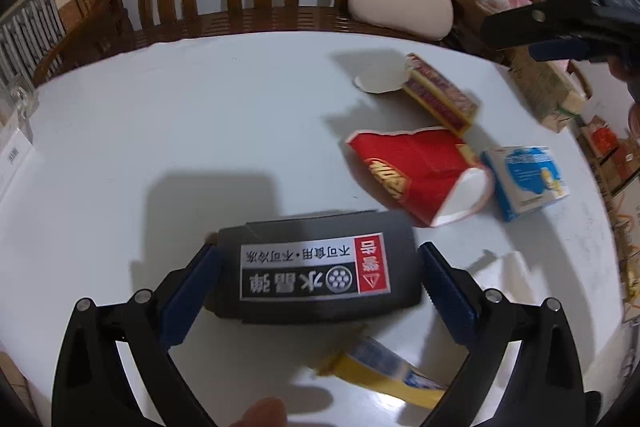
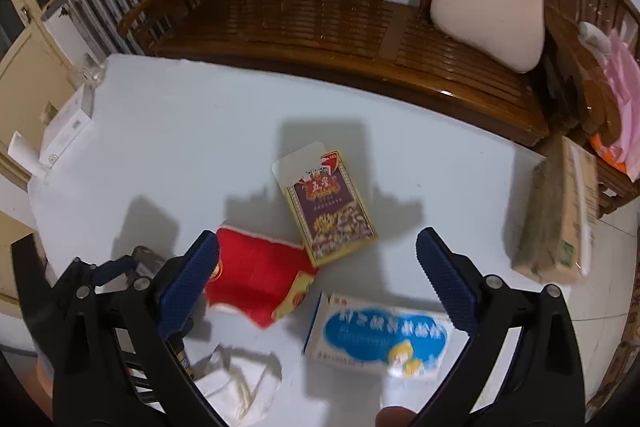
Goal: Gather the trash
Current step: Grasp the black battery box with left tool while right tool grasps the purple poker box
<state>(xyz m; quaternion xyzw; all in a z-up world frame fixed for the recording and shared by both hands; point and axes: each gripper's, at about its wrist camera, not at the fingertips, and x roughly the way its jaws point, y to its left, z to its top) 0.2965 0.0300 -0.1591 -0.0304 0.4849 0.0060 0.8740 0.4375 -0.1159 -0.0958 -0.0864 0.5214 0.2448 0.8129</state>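
Note:
In the left wrist view my left gripper (image 1: 318, 267) is shut on a black box (image 1: 316, 267) with a red and white Chinese label, held a little above the white table (image 1: 160, 107). On the table lie a torn red packet (image 1: 416, 171), a purple and yellow box (image 1: 440, 95) and a blue and white box (image 1: 524, 179). My right gripper (image 2: 318, 239) is open and hangs over the red packet (image 2: 256, 279), the purple box (image 2: 332, 207) and the blue and white box (image 2: 380, 339), touching none of them.
A yellow wrapper (image 1: 380, 367) lies under the left gripper. Crumpled white paper (image 2: 240, 379) sits near the front. A wooden bench (image 2: 340, 27) with a beige cushion (image 2: 488, 7) stands behind the table. A cardboard carton (image 2: 556, 219) stands at the table's right edge.

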